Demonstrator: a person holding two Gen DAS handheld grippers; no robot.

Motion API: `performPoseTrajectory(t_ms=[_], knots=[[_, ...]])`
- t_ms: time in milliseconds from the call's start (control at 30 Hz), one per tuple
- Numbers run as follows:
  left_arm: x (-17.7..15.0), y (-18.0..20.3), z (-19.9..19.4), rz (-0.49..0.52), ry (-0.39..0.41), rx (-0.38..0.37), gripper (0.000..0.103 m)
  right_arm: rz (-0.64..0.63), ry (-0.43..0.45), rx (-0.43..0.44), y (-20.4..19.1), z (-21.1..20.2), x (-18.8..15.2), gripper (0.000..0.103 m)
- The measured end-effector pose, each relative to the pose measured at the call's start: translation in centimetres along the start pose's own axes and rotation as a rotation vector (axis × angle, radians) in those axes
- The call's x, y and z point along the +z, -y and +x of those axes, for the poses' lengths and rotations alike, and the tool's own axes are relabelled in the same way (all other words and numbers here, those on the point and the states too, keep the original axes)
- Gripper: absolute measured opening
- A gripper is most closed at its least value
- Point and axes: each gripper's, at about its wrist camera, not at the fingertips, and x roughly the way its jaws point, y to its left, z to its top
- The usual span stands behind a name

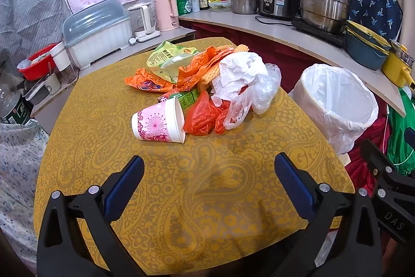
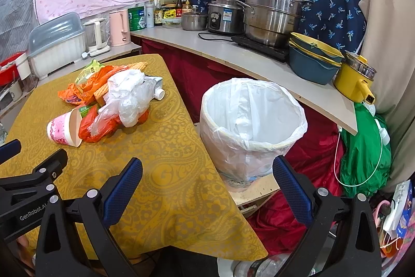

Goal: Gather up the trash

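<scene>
While both pairs of jaws stand wide and empty, the left gripper [image 1: 208, 169] faces the trash pile [image 1: 207, 85] at centre frame, nearest the tipped pink cup [image 1: 159, 122], whose long axis runs left-right. The right gripper [image 2: 207, 170] sits nearer the lined bin [image 2: 253, 121].

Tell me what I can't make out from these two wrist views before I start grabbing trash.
- Under the trash pile: both views, covered by the clear bags and orange bags.
- Green carton: left wrist view, mostly hidden behind the pink cup; its print is too small.
- Bin bottom: right wrist view, hidden by the liner folds.
- Table's near edge: left wrist view, blocked by the open left gripper.
</scene>
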Motion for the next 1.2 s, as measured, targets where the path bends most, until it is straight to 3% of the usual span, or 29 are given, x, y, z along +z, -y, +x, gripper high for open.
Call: performPoseTrajectory(t_ms=[1200], knots=[[0.22, 0.4, -0.23, 0.005, 0.008, -0.003, 0.096, 0.011, 0.011, -0.002, 0.66, -0.4, 0.31, 0.096]])
